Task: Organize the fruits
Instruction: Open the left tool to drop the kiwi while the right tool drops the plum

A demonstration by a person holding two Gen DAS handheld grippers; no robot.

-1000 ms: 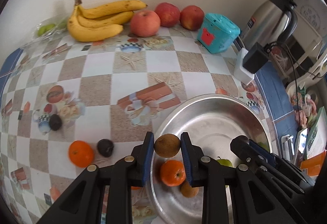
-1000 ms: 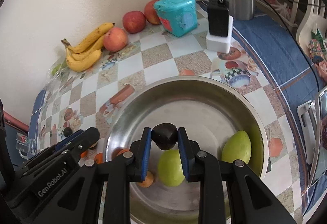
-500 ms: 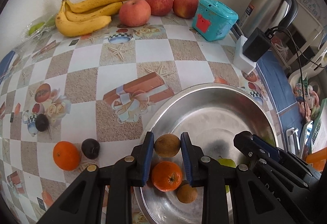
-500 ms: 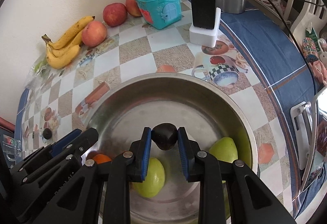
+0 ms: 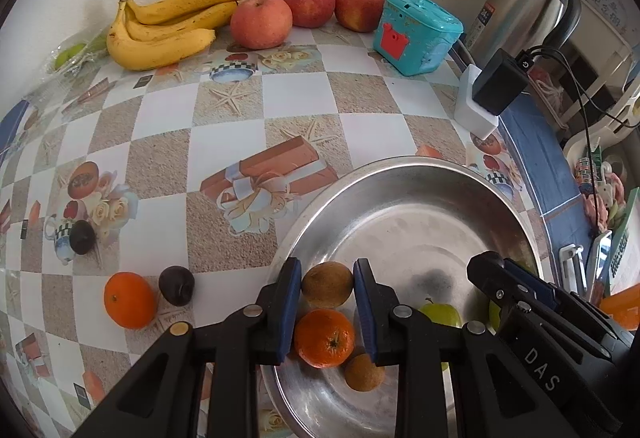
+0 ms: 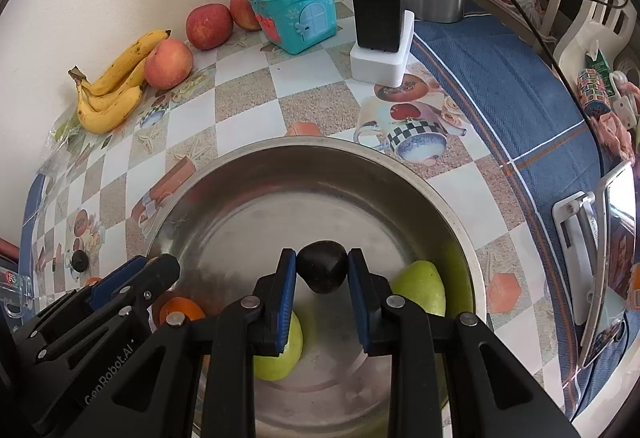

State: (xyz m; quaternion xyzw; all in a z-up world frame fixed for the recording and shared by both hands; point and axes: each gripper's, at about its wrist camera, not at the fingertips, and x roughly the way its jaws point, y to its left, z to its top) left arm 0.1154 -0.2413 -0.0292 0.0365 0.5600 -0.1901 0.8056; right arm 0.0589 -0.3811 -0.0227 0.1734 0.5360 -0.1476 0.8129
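Both grippers hover over the bowl point(image 5: 404, 166), left gripper point(image 5: 327, 280) jaws pinching a kiwi point(image 5: 327, 284), right gripper point(image 6: 322, 272) jaws pinching a plum point(image 6: 322, 272); dropped carelessly, either could bounce off the orange point(image 5: 325, 338) below

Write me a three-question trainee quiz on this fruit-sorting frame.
1. True or false: both grippers hold fruit over the metal bowl.
2. What sits in the right gripper? A) banana B) dark plum C) apple
3. Fill in: the left gripper grips a brown ____.

Key: 1 true. 2 B. 3 kiwi. An orange and green fruit lie in the bowl.
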